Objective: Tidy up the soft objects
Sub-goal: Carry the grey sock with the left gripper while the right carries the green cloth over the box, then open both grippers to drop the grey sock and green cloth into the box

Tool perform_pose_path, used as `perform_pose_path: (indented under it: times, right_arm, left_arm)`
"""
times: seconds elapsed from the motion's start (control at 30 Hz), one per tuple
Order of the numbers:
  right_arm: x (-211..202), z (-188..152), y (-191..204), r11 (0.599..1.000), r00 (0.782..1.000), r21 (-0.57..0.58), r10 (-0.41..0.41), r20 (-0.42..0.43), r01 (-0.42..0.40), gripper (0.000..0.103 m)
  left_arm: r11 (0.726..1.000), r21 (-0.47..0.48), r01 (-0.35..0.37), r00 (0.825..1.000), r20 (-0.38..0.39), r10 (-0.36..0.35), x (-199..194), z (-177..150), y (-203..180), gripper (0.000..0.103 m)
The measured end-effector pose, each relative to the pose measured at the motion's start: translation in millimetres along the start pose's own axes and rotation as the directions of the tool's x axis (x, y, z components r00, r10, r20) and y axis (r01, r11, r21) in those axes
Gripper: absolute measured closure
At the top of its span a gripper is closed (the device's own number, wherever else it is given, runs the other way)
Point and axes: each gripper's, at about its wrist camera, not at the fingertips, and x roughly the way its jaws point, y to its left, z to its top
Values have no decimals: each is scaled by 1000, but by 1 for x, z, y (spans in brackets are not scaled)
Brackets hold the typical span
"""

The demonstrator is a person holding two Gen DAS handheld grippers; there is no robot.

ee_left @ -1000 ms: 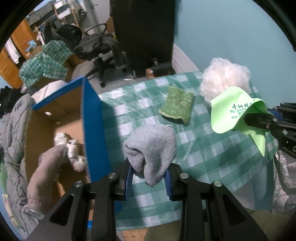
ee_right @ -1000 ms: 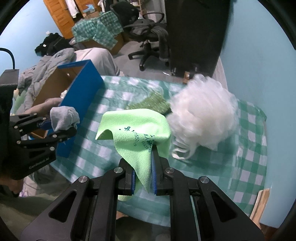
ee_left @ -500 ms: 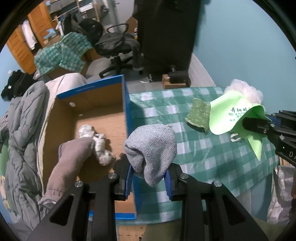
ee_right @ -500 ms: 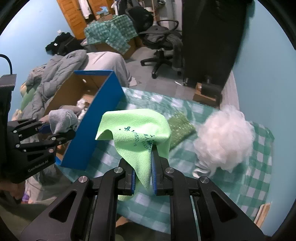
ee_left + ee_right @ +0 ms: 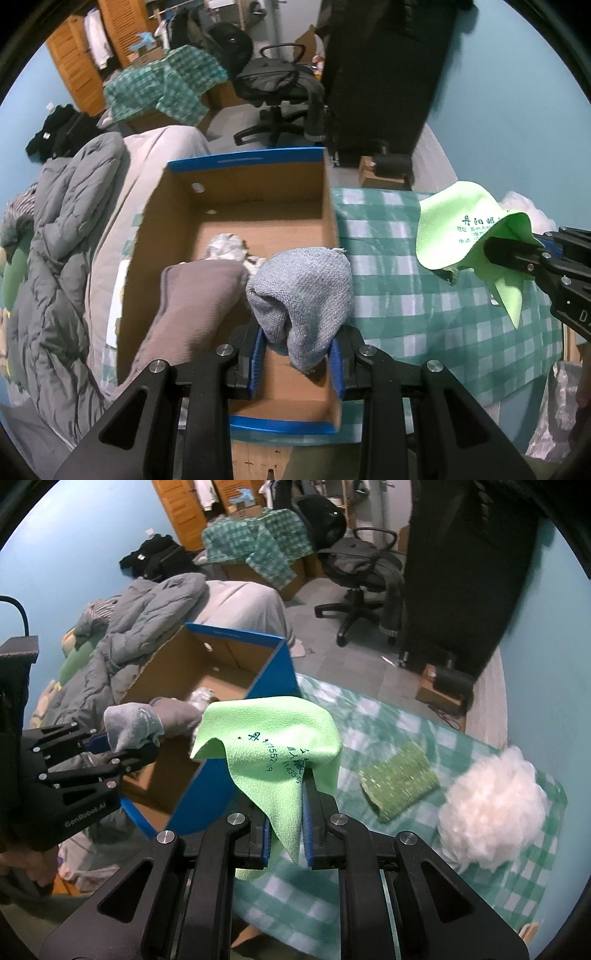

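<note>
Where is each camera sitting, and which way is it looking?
Left wrist view: sits on the left tongs, looking down into the cardboard box; they pinch a grey cloth. The right tongs show at the right edge.
Right wrist view: sits on the right tongs, looking down over the checked table; they pinch a green cloth. The left tongs show on the left.
Both views share the box, both cloths, both tongs.

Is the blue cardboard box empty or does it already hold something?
Not empty. The blue cardboard box is open on top and holds a taupe cloth and a crumpled white item.
</note>
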Motion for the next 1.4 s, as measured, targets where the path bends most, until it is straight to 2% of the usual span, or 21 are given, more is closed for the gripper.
perform_pose_path:
  times: [0.4,0.87,1.1,1.3,1.37,1.4]
  right_arm:
    - [31,35,43,996,999,-80,35,-27,-37,91]
    - [73,71,83,991,995,-115,67,-71,-74,91]
    - [91,81,93,990,994,-126,54,-92,-65,91]
    - [99,86,98,991,994,-127,40,-106,-54,90]
    - [98,88,98,991,994,-126,31,-103,-44,86]
    - [97,88,98,992,995,-122,24,-99,-36,79]
  left_arm:
    - [994,-105,-24,1000,-21,22,13,1,53,74]
    - [987,-149,-53,998,-42,47,40,14,91,74]
    - [984,-161,-71,996,-68,61,54,17,101,73]
    - [982,-174,-78,995,-81,65,57,18,107,65]
    - [982,-171,-85,994,-82,72,56,18,107,54]
    - [981,-169,-90,994,-81,77,55,18,107,52]
